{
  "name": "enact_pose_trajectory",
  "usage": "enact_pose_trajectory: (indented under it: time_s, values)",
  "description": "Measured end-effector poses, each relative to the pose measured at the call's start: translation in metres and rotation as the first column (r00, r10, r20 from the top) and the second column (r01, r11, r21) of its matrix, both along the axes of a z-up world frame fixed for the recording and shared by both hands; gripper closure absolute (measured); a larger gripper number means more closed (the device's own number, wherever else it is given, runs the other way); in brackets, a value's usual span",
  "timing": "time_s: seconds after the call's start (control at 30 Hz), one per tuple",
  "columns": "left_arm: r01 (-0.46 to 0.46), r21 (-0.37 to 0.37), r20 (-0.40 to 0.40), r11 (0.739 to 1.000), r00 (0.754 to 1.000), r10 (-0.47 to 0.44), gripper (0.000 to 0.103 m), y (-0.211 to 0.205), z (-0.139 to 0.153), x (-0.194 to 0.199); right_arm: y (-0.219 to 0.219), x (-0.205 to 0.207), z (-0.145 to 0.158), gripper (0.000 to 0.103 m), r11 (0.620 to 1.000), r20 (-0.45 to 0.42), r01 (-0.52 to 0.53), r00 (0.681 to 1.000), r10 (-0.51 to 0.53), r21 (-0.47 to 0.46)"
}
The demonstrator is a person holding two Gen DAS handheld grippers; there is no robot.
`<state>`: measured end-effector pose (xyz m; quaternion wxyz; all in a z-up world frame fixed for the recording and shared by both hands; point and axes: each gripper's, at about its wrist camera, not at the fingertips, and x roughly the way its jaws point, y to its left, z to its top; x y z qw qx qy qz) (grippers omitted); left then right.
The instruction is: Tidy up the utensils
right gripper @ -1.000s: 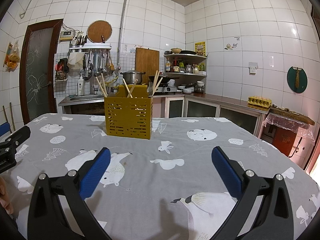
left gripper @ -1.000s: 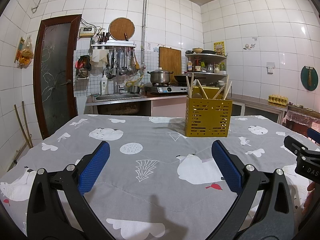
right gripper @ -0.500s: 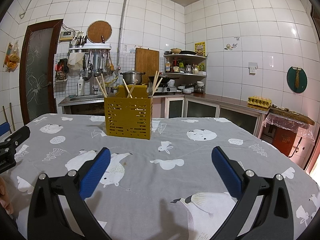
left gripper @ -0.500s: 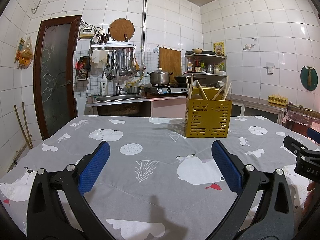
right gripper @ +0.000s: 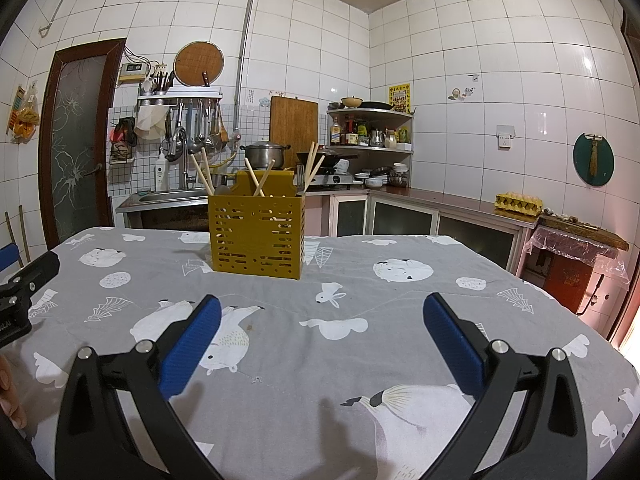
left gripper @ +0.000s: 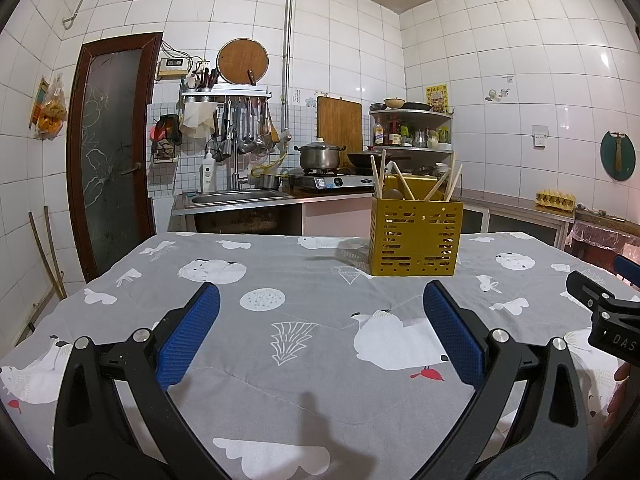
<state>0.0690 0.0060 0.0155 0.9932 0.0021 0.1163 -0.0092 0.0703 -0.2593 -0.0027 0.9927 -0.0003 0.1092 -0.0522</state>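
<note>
Nothing has shifted since the earlier frames: your yellow perforated metal utensil caddy (left gripper: 416, 236) sits where it did, upright on the far half of the table, and both grippers hold the same pose. Wooden chopsticks (right gripper: 206, 176) lean out of its top at several angles, grouped in separate compartments; what else lies inside is too hidden to tell. It stands on a grey quilted tablecloth printed with white bears and clouds (left gripper: 304, 344), well apart from both tools. Your left gripper (left gripper: 320, 332) hovers low over the near cloth, blue-padded fingers (left gripper: 188, 334) spread wide, nothing between them. Your right gripper (right gripper: 322, 334) is likewise spread and empty, the caddy ahead and slightly left of it. Behind the table: a steel sink (left gripper: 236, 198) and a lidded steel pot on a stove (left gripper: 320, 156).
</note>
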Motion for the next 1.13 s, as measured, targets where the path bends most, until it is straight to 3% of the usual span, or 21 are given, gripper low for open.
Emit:
enact_pose_trajectory:
  time_s: [1.13]
  values:
    - [0.023,0.003,0.023,1.0,0.999,-0.023,0.005,0.0052,0.0043,0.0036,0.0005,0.0001,-0.0007,0.004,1.0,0.001,0.0,1.0,0.0,0.0]
